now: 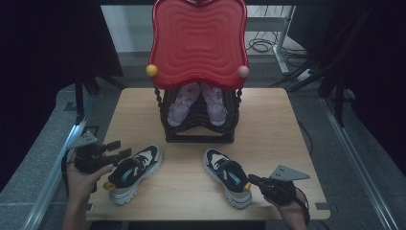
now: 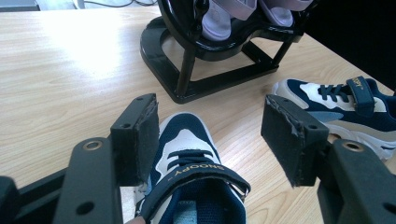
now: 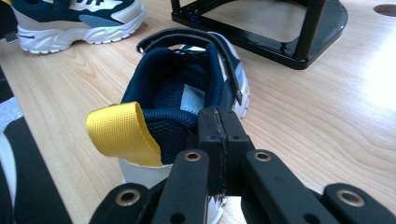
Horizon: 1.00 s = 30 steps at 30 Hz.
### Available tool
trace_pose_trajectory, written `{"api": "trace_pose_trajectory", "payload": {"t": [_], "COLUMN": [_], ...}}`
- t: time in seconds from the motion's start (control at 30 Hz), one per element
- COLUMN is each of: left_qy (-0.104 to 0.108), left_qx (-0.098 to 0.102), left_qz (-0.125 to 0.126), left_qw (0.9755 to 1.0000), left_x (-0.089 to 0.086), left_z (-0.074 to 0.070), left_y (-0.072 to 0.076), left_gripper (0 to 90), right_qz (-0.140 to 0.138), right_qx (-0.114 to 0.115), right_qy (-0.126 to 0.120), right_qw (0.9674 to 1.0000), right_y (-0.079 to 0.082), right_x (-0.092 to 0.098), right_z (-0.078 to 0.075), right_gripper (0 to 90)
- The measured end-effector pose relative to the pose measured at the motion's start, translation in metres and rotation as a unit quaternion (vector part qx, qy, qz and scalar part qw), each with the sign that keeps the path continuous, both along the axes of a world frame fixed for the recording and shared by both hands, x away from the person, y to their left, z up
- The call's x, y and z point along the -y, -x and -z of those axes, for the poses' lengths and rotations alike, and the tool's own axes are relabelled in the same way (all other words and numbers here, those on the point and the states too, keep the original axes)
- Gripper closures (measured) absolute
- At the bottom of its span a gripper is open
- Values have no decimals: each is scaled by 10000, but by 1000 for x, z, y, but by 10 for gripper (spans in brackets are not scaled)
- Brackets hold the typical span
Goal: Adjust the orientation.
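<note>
Two risks stood out to us: the right gripper [image 3: 219,140], fingers pinched thinly on the right sneaker's [image 1: 227,176] heel collar, might slip. The left gripper [image 2: 210,140], fingers wide around the left sneaker [image 2: 191,186], could nudge it sideways on closing.

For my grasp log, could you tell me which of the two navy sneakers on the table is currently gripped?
The right sneaker: the right gripper is shut on its heel collar beside the yellow tab. The left sneaker just sits under the open left gripper.
</note>
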<state>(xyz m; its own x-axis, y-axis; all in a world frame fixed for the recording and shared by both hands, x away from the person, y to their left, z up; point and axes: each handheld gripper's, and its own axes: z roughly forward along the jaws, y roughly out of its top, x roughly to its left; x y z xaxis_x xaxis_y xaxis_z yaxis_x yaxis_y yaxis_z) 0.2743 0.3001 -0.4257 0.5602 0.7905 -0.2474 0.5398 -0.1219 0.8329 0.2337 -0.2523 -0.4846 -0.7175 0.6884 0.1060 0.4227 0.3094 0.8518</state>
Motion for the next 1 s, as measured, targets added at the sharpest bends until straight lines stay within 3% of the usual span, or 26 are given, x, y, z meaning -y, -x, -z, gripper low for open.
{"api": "trace_pose_trajectory", "payload": {"t": [0.53, 0.73, 1.0], "left_qy": [-18, -26, -18], "left_qx": [-45, -45, -29], "left_qz": [19, 31, -2], "left_qw": [10000, 10000, 10000], "left_x": [1, 1, -1], "left_z": [2, 2, 1], "left_y": [-1, -2, -1], "left_gripper": [376, 376, 376], "right_qz": [-102, -26, 72], "right_qx": [-47, 48, 122], "right_qy": [-34, -152, -425], "right_qw": [9999, 9999, 9990], "right_y": [3, 1, -19], "right_x": [-7, -4, -5], "right_z": [1, 0, -6], "right_gripper": [896, 896, 886]}}
